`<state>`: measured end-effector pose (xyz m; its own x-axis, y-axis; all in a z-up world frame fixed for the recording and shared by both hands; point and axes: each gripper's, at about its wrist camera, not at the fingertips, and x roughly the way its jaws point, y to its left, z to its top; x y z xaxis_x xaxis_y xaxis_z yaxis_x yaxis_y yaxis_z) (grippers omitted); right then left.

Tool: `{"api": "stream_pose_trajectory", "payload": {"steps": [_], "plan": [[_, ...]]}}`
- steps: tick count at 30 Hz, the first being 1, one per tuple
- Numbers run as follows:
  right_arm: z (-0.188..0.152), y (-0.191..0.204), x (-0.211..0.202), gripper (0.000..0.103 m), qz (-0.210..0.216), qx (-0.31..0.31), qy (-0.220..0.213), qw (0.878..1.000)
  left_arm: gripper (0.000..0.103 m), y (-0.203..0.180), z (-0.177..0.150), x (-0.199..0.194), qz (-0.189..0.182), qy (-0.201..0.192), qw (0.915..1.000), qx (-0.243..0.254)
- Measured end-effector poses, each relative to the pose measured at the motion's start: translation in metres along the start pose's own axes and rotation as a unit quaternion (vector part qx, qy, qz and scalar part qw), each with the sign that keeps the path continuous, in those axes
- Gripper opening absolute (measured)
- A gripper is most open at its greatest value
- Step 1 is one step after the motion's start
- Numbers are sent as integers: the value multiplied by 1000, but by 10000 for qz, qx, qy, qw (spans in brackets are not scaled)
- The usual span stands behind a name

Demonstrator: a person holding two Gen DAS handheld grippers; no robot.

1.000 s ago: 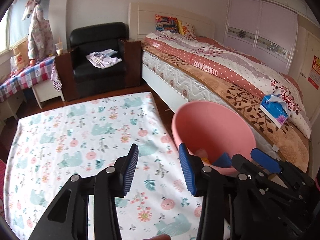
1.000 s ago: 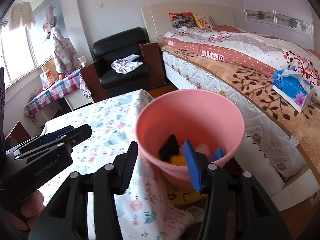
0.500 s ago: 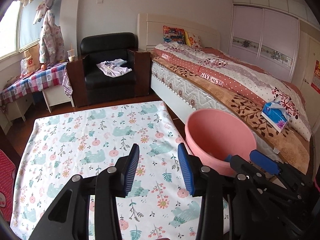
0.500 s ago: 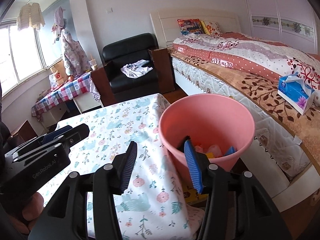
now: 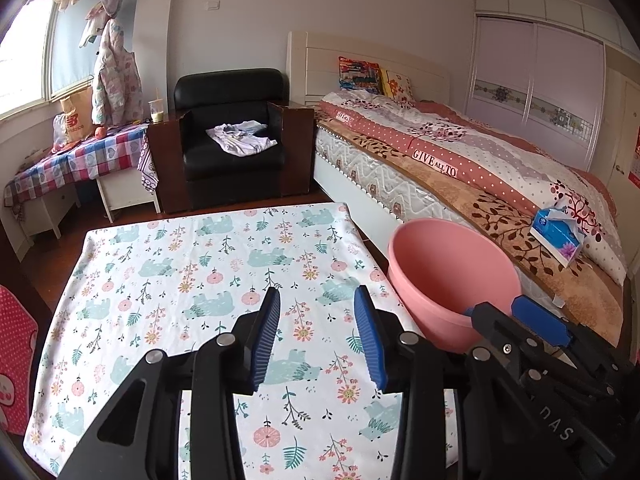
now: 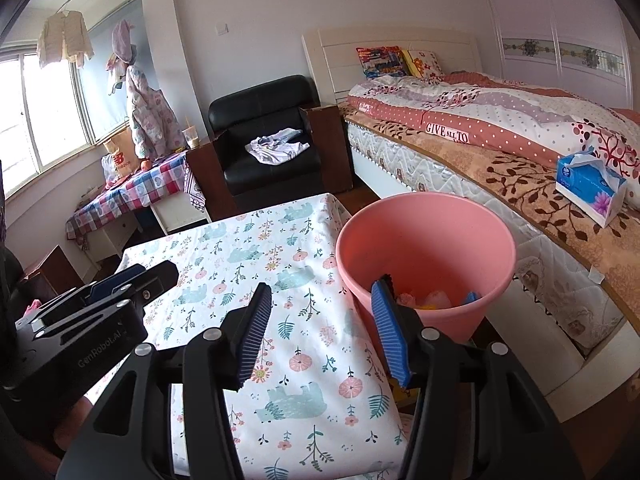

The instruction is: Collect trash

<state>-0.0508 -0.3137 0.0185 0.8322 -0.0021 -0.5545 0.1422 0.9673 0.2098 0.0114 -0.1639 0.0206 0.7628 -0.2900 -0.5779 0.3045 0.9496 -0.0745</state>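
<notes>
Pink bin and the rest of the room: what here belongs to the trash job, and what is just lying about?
Job:
- pink bin
- trash inside it
- left gripper, empty
- right gripper, opening, empty

Lying about:
- tissue box
- clothes on armchair
- drink cup

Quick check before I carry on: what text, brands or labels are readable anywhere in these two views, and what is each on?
"GIVE ALL TO": pink polka-dot quilt band on the bed.
"GenRobot.AI": side of the black left gripper, seen from the right wrist.
"NB" logo: brown paper bag by the window; smaller print beneath unreadable.
Blue tissue box: round logo too blurred.
Red wall calendar: too small.
</notes>
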Motion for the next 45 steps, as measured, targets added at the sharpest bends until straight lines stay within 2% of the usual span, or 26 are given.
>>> {"api": "stream_pose_trajectory", "payload": {"steps": [45], "plan": [[-2,-1,-3,53,28,68,31,10000,37,1,-10,0,-13,116,9999,-57]]}}
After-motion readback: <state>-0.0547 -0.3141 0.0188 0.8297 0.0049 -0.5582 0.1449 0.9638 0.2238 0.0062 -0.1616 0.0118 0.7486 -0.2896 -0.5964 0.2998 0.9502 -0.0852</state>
